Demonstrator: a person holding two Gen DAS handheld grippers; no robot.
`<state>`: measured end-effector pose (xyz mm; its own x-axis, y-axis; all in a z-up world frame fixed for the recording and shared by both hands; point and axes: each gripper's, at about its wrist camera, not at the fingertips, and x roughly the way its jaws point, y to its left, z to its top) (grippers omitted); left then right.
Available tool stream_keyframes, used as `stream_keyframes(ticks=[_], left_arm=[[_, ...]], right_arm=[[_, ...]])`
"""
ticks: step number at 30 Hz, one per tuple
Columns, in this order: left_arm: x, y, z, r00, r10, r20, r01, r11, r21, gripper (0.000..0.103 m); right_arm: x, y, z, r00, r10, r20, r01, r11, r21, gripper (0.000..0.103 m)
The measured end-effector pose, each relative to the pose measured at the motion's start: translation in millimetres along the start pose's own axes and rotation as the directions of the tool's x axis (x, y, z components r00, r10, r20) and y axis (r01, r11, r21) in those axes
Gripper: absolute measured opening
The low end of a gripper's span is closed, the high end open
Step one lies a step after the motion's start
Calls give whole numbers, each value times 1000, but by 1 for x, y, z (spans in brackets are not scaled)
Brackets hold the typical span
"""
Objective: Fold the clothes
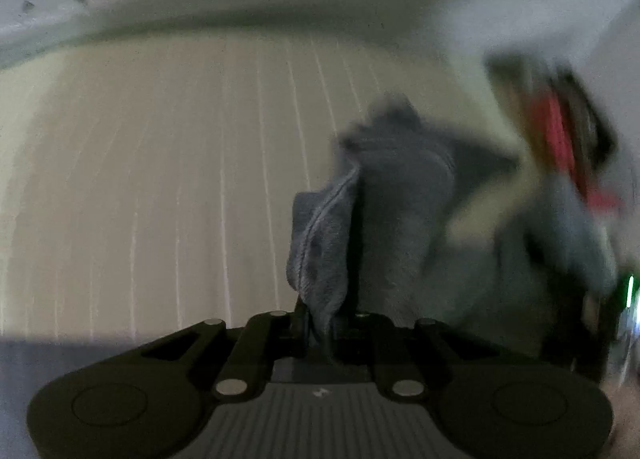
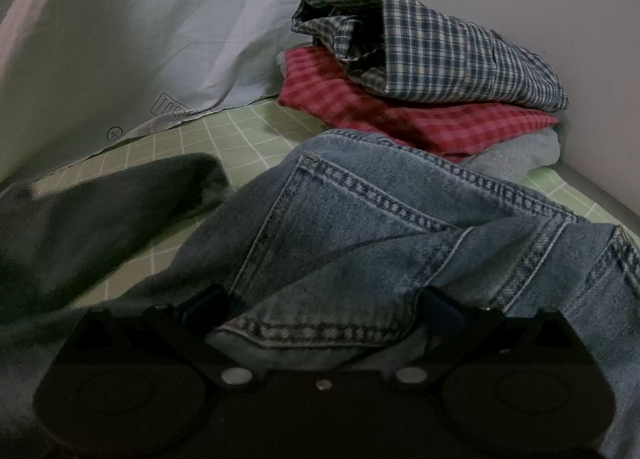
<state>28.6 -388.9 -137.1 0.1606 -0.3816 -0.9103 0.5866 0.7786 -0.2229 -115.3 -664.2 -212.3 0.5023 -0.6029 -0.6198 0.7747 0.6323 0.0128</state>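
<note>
L wrist: fingers pinch grey cloth | R wrist: fingers wide, straddling jeans

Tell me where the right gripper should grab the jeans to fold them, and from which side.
Probably the waistband edge of the jeans, just past the back pocket. It lies as a thick stitched ridge near the right gripper, whose jaws stand wide around the denim, so come from the near side. The left gripper already pinches grey cloth.
</note>
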Motion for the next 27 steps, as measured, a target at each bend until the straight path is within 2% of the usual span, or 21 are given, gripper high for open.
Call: stream_keyframes(ticks=[2, 3, 6, 10, 13, 18, 20, 24, 26, 27], left_arm=[[-1, -1, -8, 999, -13, -37, 13, 1000, 12, 18], [-5, -2, -6, 1000, -17, -22, 17, 1000, 14, 22], [-23, 1, 2, 996, 30, 83, -32, 999, 29, 37], [-39, 13, 27, 976, 70, 204, -71, 997, -3, 52], [-33, 19, 53, 970, 38, 238, -31, 999, -31, 58], [4, 12, 94, 976, -5, 219, -3, 999, 35, 67], [27, 8, 106, 980, -50, 191, 41, 998, 52, 68], [74, -8, 125, 982, -133, 134, 123, 989, 81, 68], [94, -16, 130, 982, -151, 114, 142, 986, 90, 67], [104, -18, 133, 984, -149, 99, 141, 986, 84, 63]], right_arm=[[0, 0, 0, 1000, 0, 0, 0, 1000, 0, 103], [0, 0, 0, 1000, -1, 0, 1, 1000, 1, 103], [0, 0, 0, 1000, -2, 0, 2, 1000, 2, 103], [-1, 1, -1, 1000, -4, 0, 4, 1000, 3, 103], [-1, 1, -1, 1000, -4, 0, 4, 1000, 3, 103], [0, 1, -1, 1000, -6, 1, 6, 1000, 1, 103], [0, 1, -1, 1000, -7, 1, 7, 1000, 1, 103], [0, 1, 0, 1000, -9, 1, 9, 1000, -1, 103], [0, 1, 0, 1000, -10, 1, 10, 1000, -1, 103], [0, 1, 0, 1000, -11, 1, 11, 1000, -1, 103]])
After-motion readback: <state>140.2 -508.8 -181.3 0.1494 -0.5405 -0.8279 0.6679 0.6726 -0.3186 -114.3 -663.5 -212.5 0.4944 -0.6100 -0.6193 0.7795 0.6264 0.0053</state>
